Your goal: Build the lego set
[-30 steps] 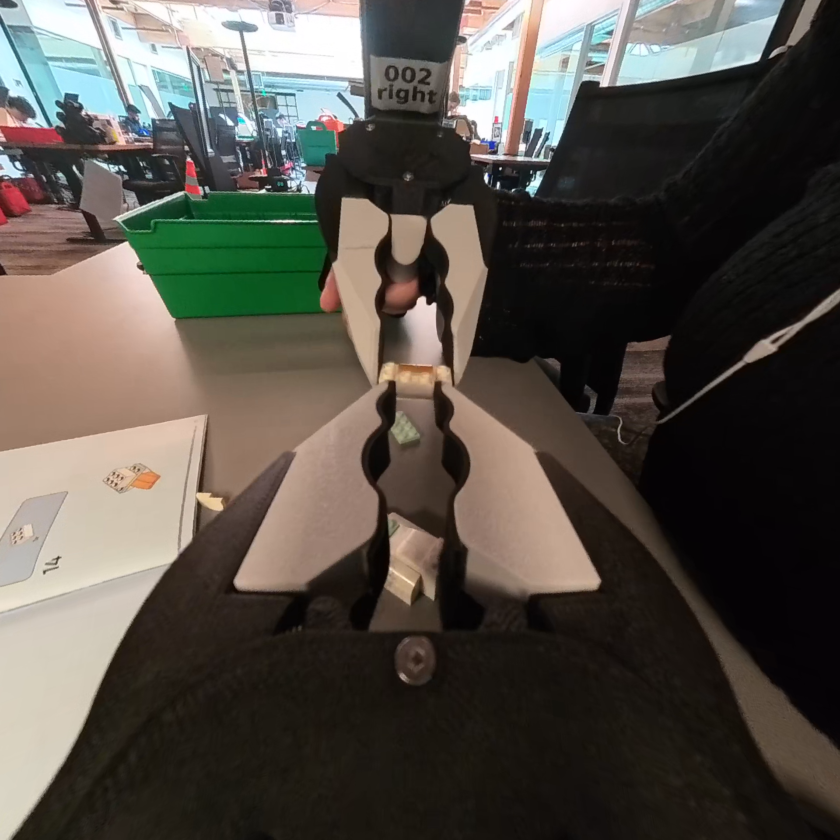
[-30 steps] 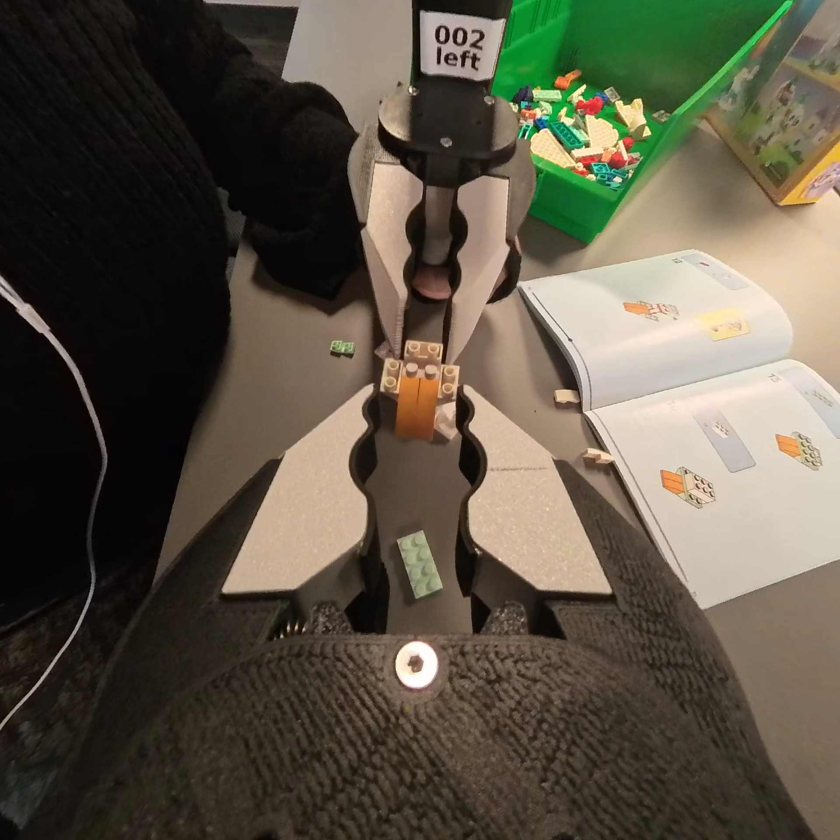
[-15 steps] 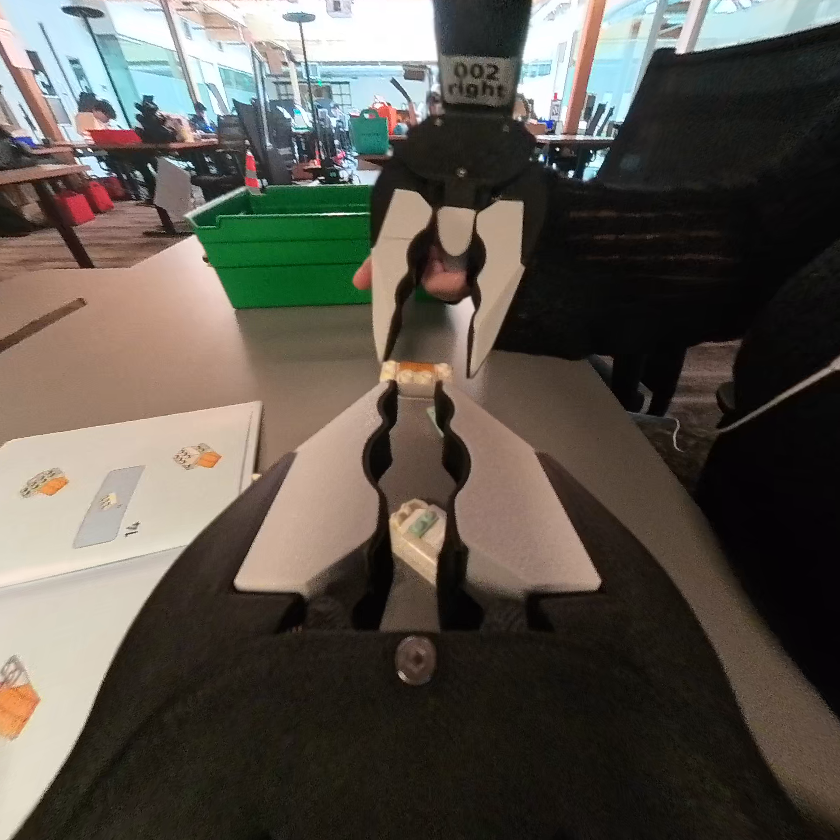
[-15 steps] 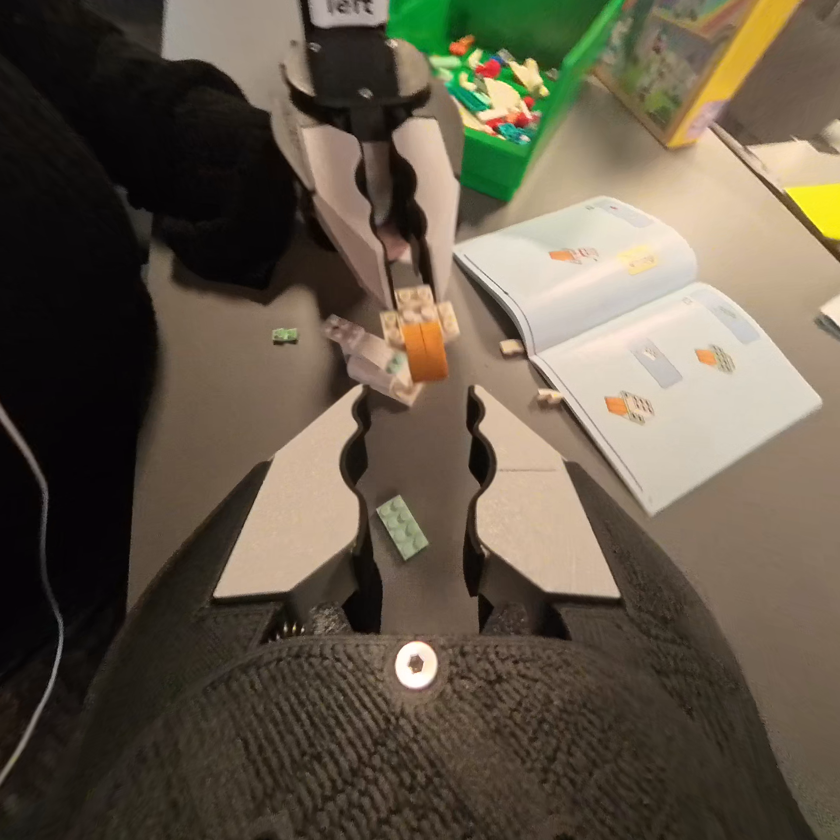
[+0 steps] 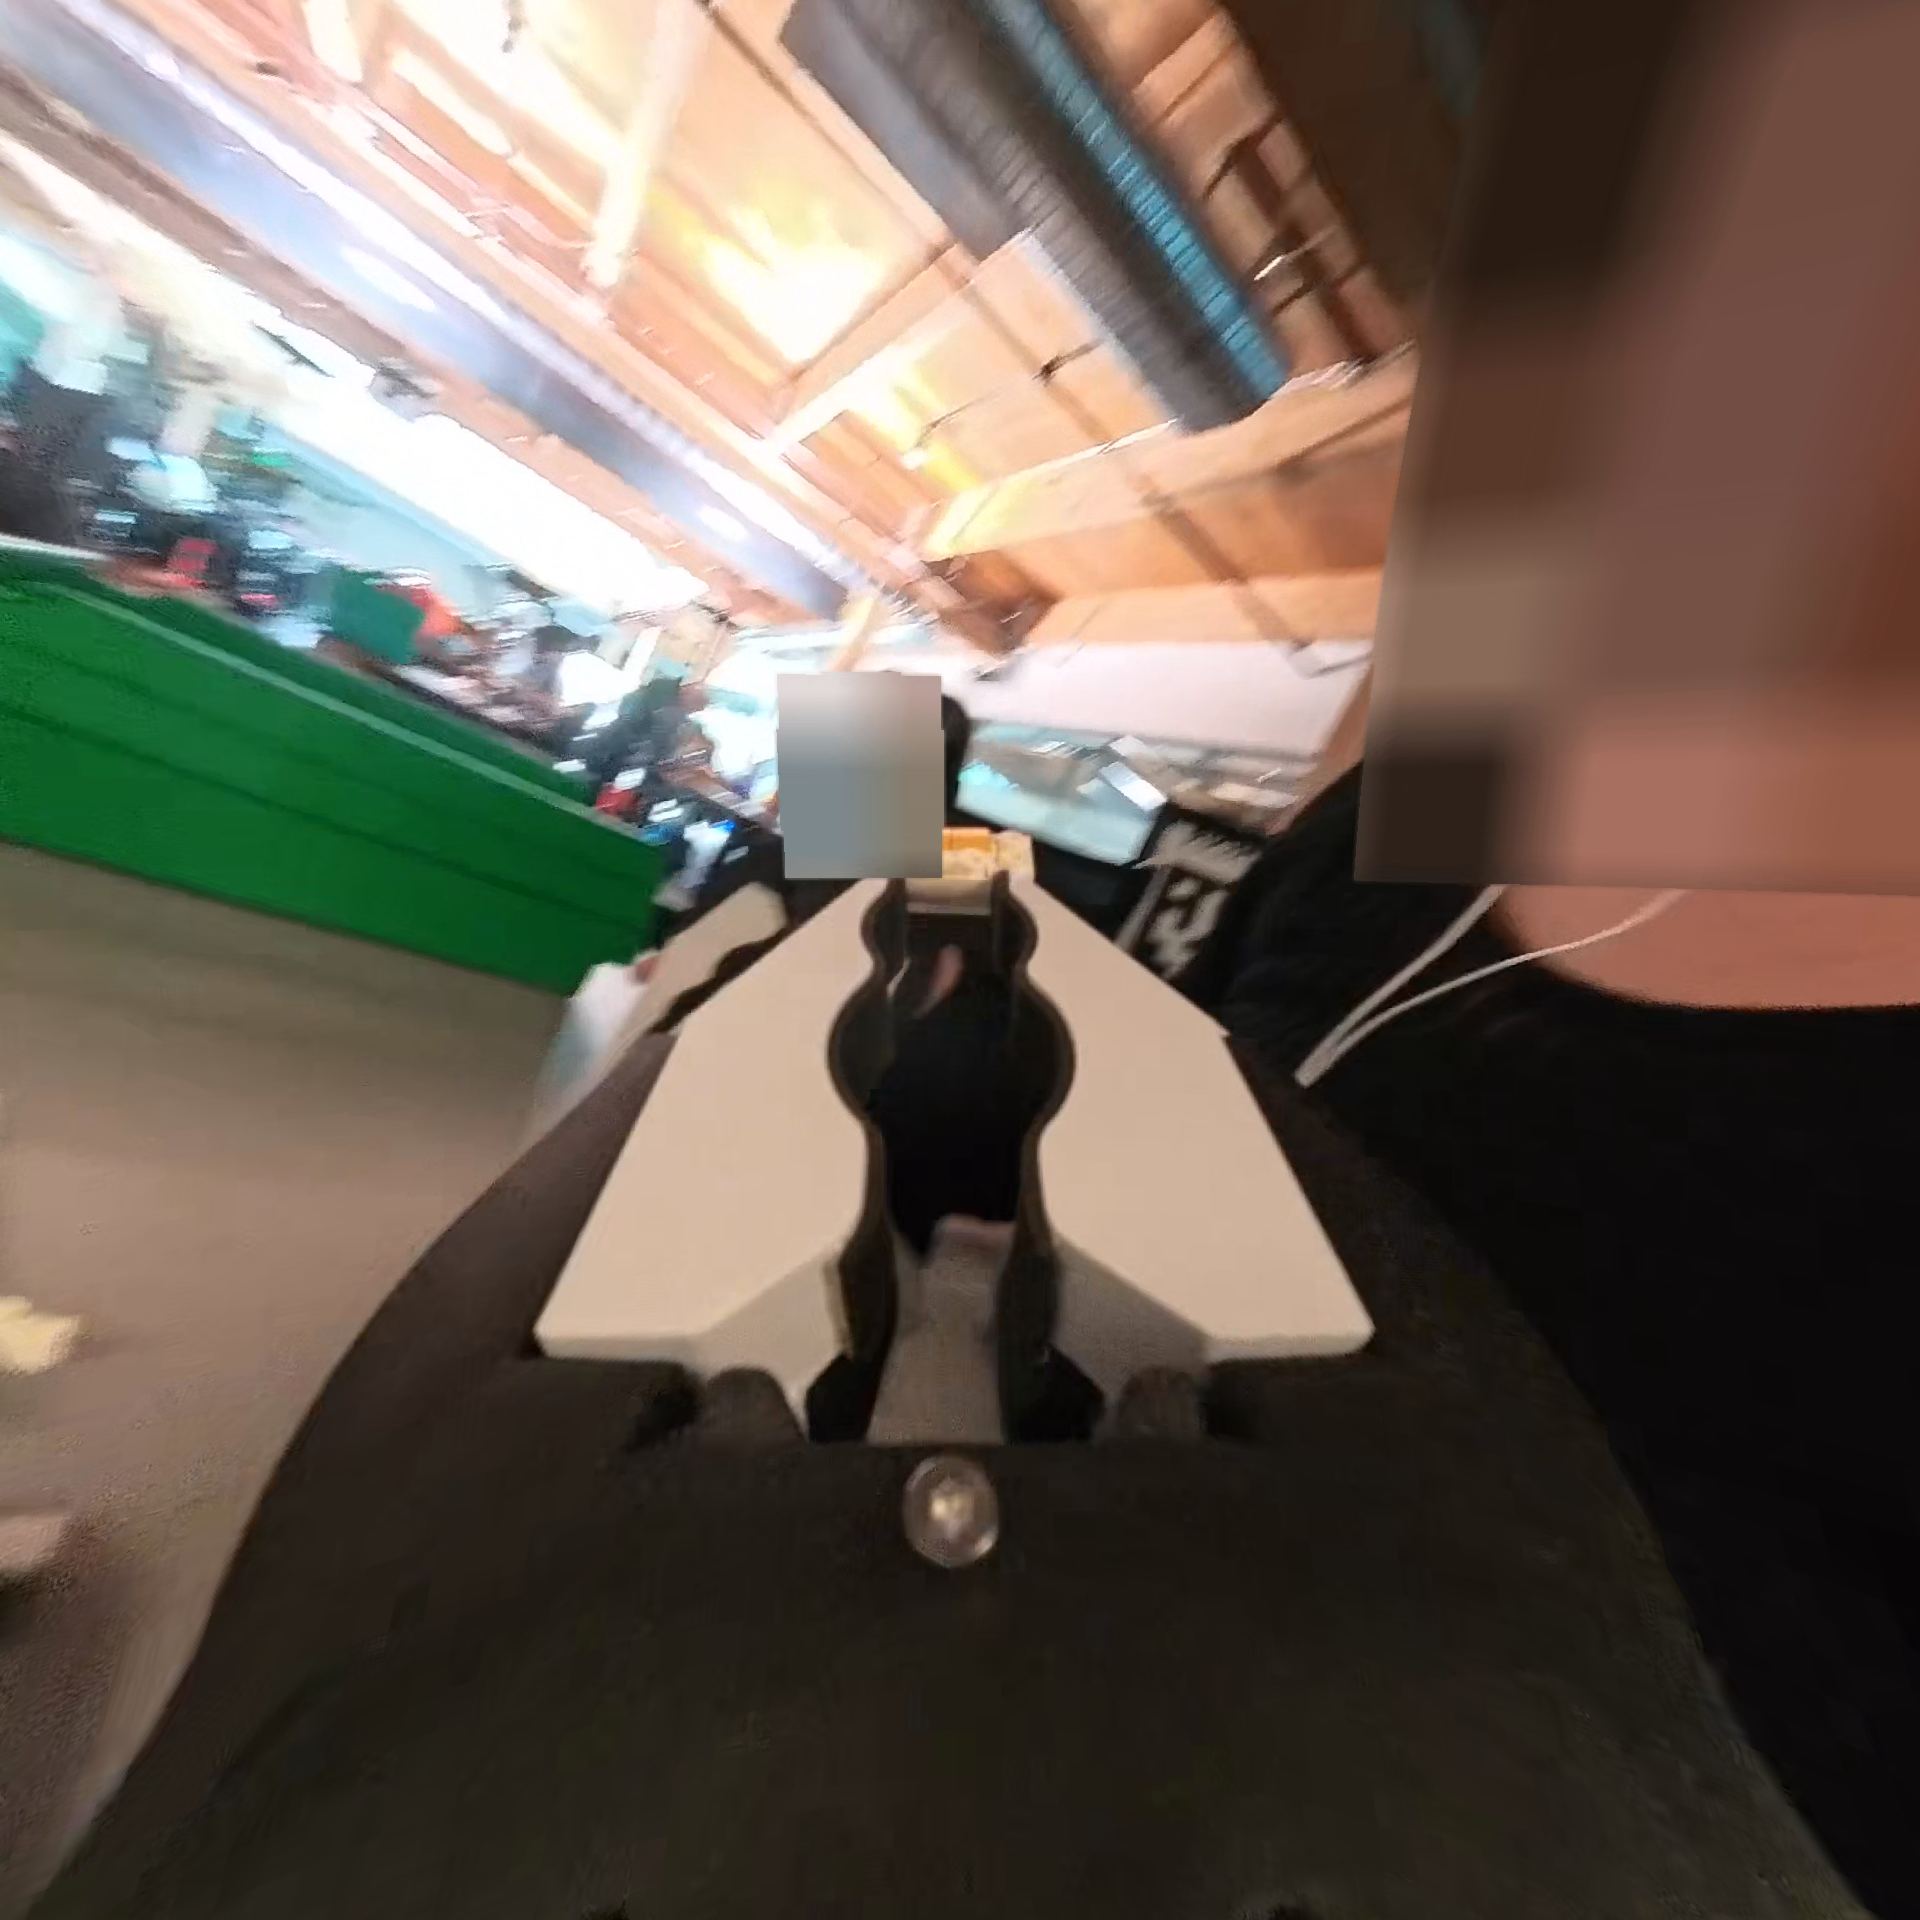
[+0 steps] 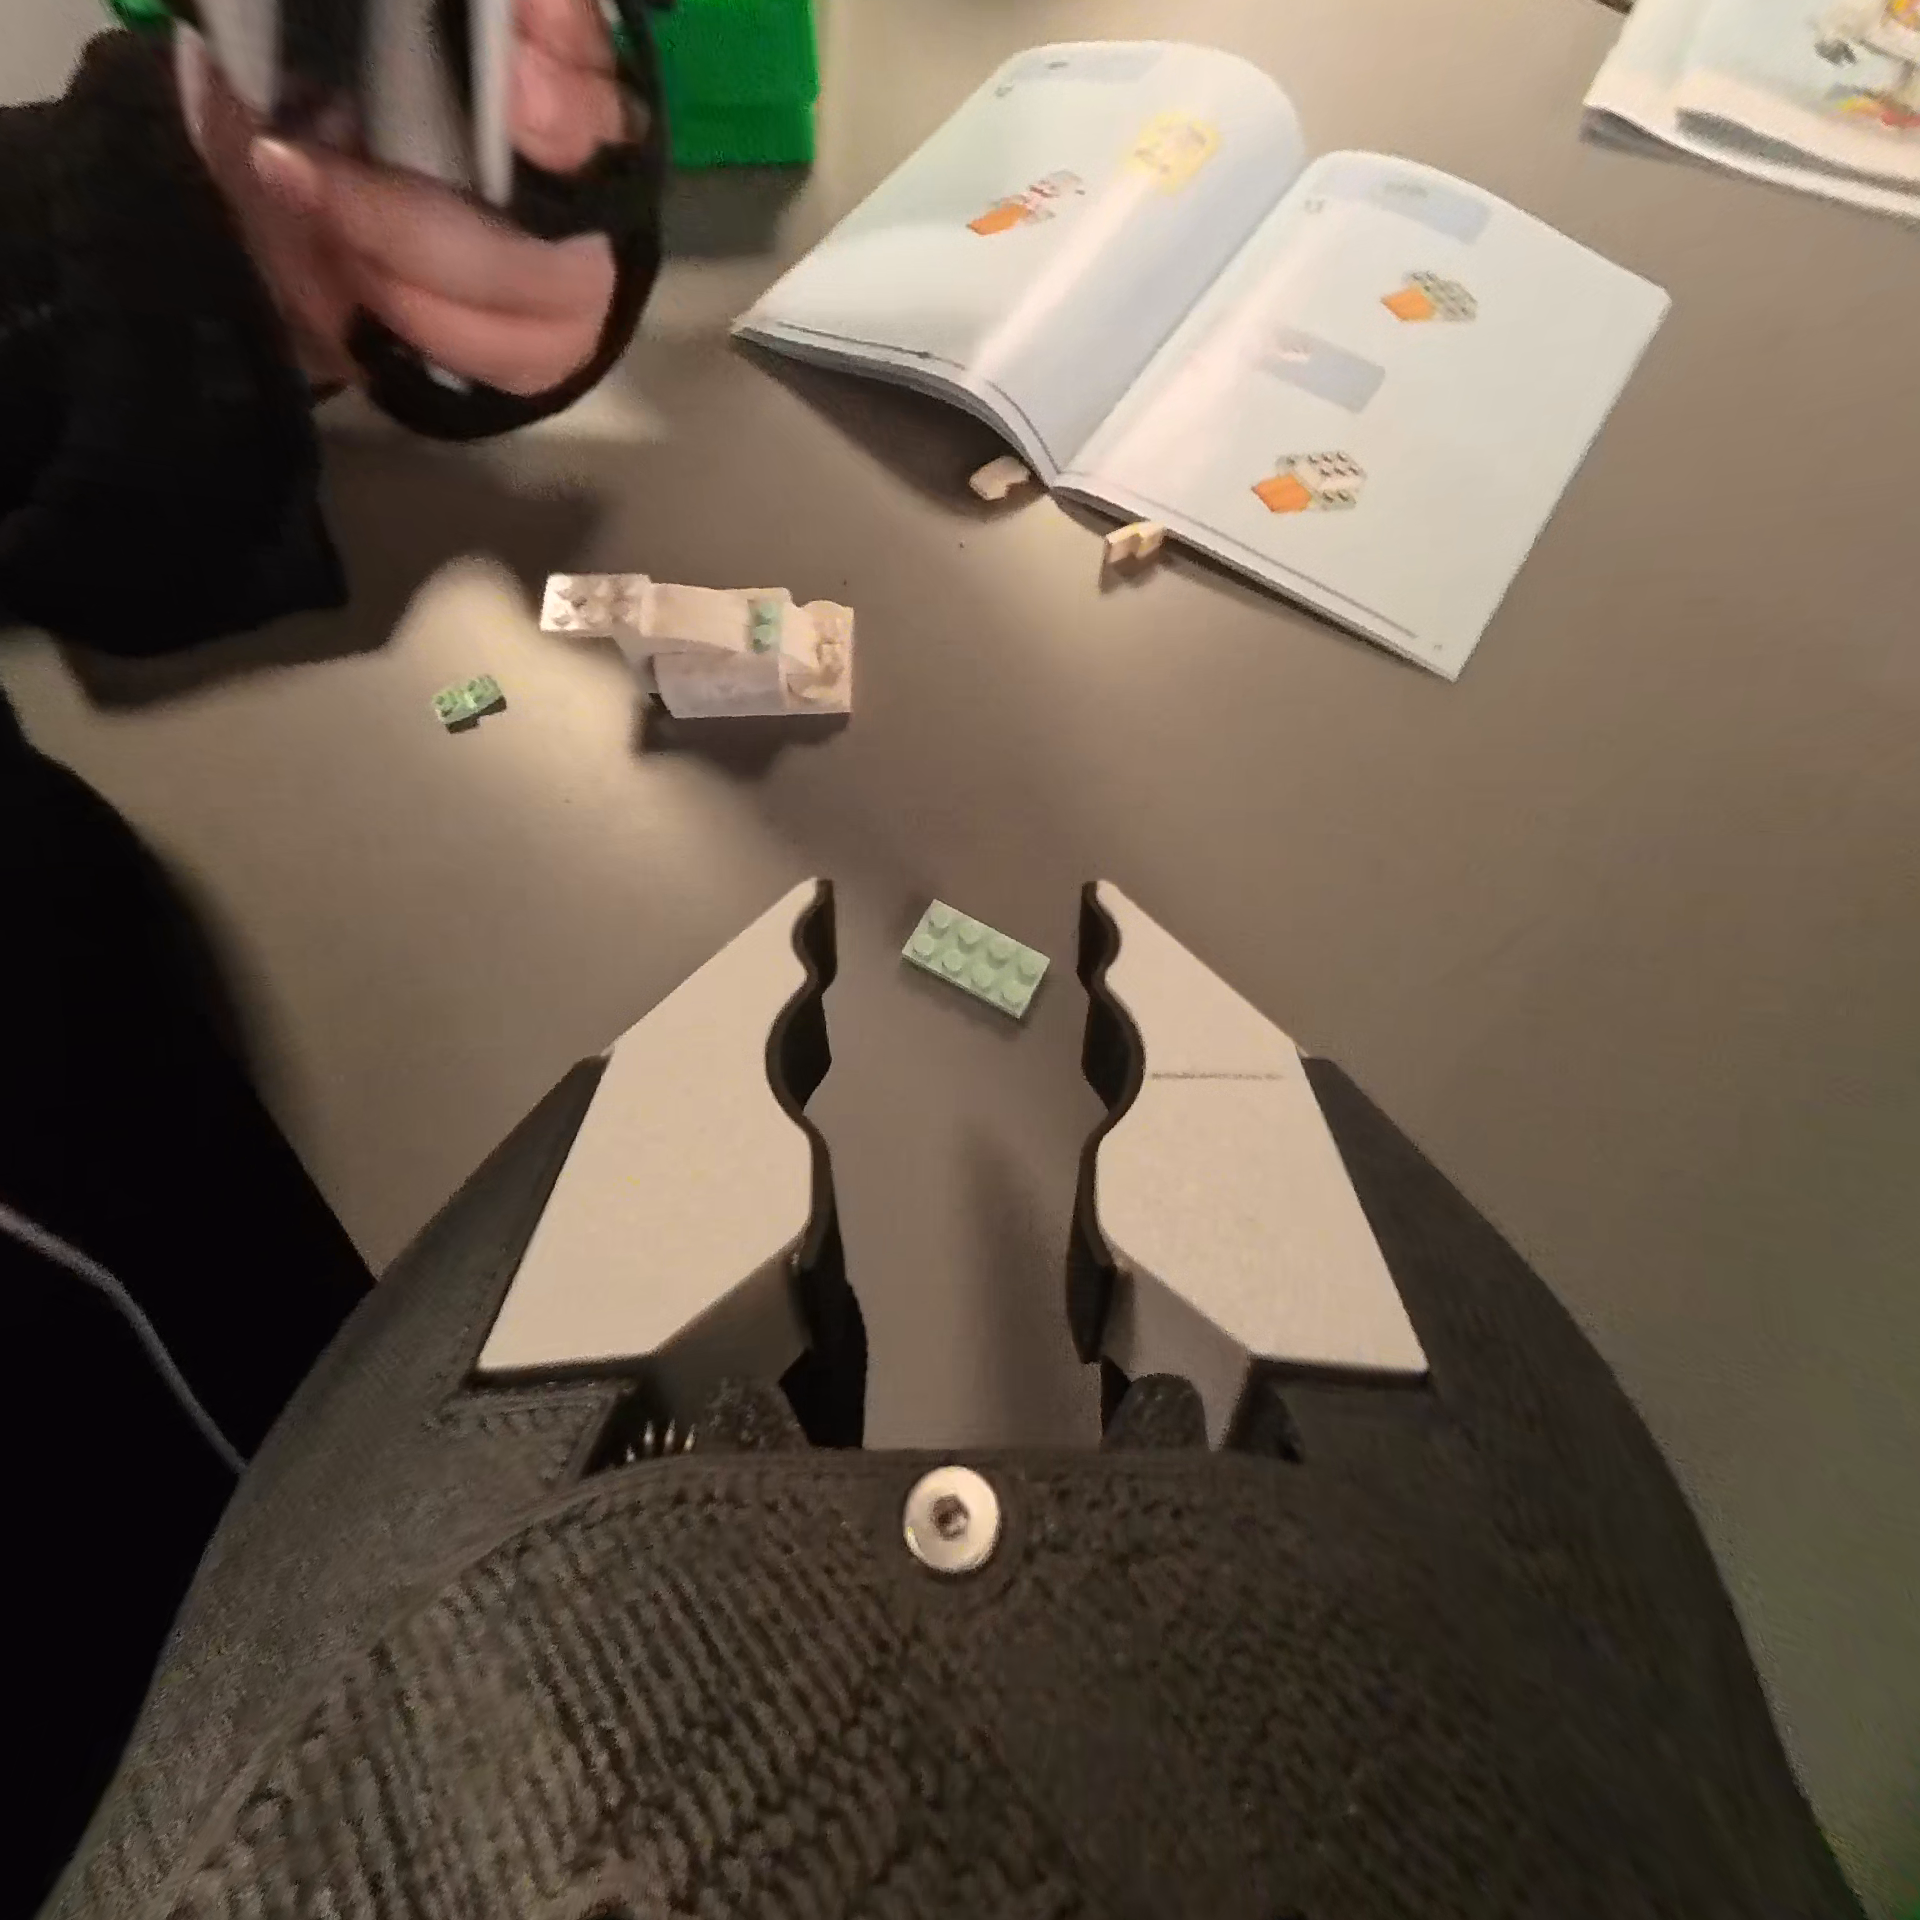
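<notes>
Right tongs [image 6: 956,914] gape empty over green plate [image 6: 975,958], left tongs [image 5: 945,896] pinch tan-orange brick cluster [image 5: 982,854] raised at 12 o'clock: thin tip grip, may slip out.

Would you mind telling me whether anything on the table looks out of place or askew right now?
Yes: the white brick assembly lies tipped on its side on the grey table, and two small cream pieces sit half tucked under the edge of the open instruction booklet. The pale green flat plate lies skewed ahead of the open right gripper.

Left gripper [image 5: 945,896] clamped, right gripper [image 6: 956,914] spread
</notes>
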Tool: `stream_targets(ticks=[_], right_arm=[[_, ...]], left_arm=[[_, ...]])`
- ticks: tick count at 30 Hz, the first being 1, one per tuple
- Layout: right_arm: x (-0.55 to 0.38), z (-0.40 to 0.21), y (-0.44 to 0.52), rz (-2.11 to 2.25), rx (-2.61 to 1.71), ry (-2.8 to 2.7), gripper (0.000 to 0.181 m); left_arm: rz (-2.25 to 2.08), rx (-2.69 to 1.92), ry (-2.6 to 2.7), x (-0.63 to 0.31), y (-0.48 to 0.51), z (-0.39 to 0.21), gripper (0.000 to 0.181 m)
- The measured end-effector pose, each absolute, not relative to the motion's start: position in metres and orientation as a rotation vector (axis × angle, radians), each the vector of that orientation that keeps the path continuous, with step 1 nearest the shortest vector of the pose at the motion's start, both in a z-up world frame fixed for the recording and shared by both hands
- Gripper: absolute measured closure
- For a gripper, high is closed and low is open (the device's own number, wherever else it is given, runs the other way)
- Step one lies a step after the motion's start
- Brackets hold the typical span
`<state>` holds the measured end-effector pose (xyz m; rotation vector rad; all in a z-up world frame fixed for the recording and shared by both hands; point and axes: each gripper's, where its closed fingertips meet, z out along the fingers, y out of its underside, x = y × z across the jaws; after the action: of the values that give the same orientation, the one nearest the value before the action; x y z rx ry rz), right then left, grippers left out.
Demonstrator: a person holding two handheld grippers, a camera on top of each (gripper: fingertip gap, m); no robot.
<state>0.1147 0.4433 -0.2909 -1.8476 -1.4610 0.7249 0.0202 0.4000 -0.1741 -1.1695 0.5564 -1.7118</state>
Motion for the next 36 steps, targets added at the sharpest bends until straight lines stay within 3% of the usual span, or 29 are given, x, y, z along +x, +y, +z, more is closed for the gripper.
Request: stream_targets(ticks=[8,14,20,24,31,36], right_arm=[[0.111,-0.311,0.442,0.672,-2.016,-1.182,0.131],[0.118,-0.328,0.441,0.569,-2.104,-1.100,0.130],[0.115,-0.332,0.448,0.554,-2.097,-1.082,0.149],[0.115,-0.331,0.449,0.515,-2.058,-1.218,0.151],[0.081,-0.198,0.415,1.072,-1.471,-1.474,0.152],[0.067,-0.208,0.394,0.952,-1.394,-1.867,0.151]], left_arm=[[-1.986,-0.945,0.469,-0.005,0.390,-0.152,0.166],[-1.758,-1.146,0.545,0.013,0.400,-0.173,0.166],[-1.492,-1.304,0.668,0.030,0.405,-0.197,0.167],[-1.331,-1.357,0.757,0.038,0.406,-0.208,0.166],[-1.100,-1.371,0.923,0.057,0.398,-0.222,0.166],[-1.116,-1.356,0.960,0.066,0.391,-0.223,0.166]])
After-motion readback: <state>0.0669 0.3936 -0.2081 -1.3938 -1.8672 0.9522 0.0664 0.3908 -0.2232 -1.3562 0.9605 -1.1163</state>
